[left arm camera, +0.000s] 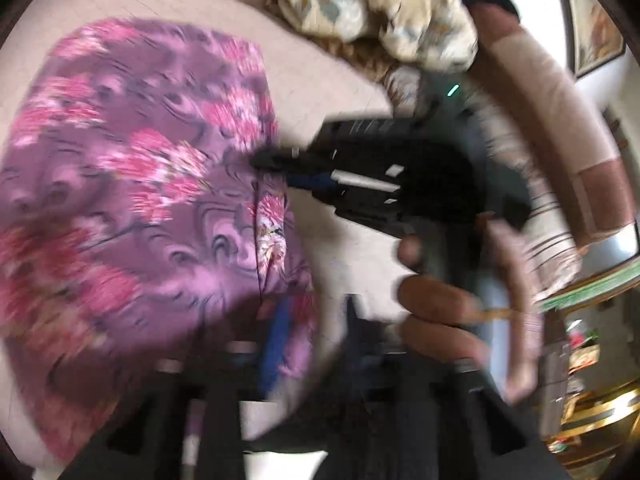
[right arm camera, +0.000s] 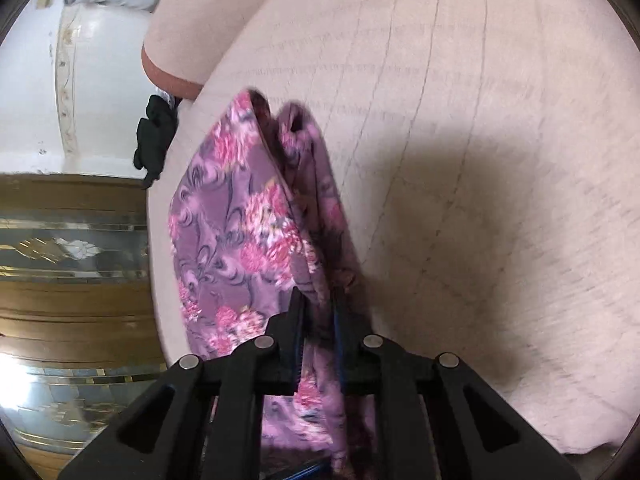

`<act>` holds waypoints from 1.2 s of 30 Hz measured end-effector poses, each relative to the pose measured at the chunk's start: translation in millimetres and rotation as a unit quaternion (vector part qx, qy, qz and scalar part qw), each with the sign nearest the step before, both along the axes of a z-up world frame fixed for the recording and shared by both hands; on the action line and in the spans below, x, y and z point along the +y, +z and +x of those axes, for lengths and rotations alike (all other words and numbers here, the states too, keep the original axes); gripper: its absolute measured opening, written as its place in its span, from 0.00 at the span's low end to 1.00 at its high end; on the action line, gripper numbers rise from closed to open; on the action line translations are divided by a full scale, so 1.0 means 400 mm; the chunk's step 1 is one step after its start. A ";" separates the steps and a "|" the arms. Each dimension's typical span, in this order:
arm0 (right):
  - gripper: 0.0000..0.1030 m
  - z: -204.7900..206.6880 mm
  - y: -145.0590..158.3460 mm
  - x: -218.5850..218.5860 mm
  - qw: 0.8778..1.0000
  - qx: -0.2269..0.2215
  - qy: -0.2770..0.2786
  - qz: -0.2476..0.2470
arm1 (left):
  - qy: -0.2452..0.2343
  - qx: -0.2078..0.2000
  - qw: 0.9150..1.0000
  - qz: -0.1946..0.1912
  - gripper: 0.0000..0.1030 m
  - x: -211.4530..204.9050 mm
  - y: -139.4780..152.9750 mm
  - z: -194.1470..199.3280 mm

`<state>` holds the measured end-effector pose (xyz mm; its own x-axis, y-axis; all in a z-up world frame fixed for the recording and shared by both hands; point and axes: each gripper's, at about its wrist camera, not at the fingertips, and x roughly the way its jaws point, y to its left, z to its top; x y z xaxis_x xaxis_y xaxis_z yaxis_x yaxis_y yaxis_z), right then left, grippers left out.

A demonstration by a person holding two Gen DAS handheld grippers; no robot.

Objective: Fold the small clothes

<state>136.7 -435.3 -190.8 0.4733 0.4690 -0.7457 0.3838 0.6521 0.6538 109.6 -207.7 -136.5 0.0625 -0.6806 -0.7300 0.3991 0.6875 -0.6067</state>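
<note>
A pale pink cushion point(right arm camera: 460, 128) fills both views and carries everything else. On it lies the purple floral cloth point(left arm camera: 132, 184), spread wide over the cushion's left part in the left wrist view. Beyond the cloth, at the cushion's far edge, sits a cream crumpled bundle point(left arm camera: 380, 12). The right gripper point(right arm camera: 318, 312) is nearly closed, its jaws pinching a folded edge of the cloth, which stands up in a ridge from the cushion. The left gripper point(left arm camera: 312, 316) stands partly open at the cloth's near edge; blur hides whether its blue-padded fingers point(left arm camera: 276, 344) touch the fabric. A hand point(left arm camera: 436, 312) grips the right gripper's handle.
</note>
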 end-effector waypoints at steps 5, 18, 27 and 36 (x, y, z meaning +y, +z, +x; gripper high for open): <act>0.14 -0.005 0.007 0.020 0.999 0.006 0.001 -0.034 | 0.055 -0.080 0.994 0.050 0.64 0.130 0.086 0.001; 0.08 -0.177 0.018 0.102 0.996 0.006 0.008 -0.091 | 0.124 0.061 0.989 0.058 0.64 0.301 -0.123 0.057; 0.08 -0.158 0.004 0.149 0.982 0.060 0.007 -0.177 | 0.114 0.039 0.988 0.091 0.31 0.293 -0.124 0.021; 0.73 -0.059 0.228 0.110 0.989 -0.089 0.030 -0.118 | 0.156 -0.012 0.985 0.069 0.71 0.314 0.040 0.177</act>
<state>113.2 -391.2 -99.6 0.5831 0.3229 -0.7454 0.2319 0.8133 0.5337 180.2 -82.3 -120.6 0.2708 -0.5209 -0.8095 0.1693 0.8536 -0.4926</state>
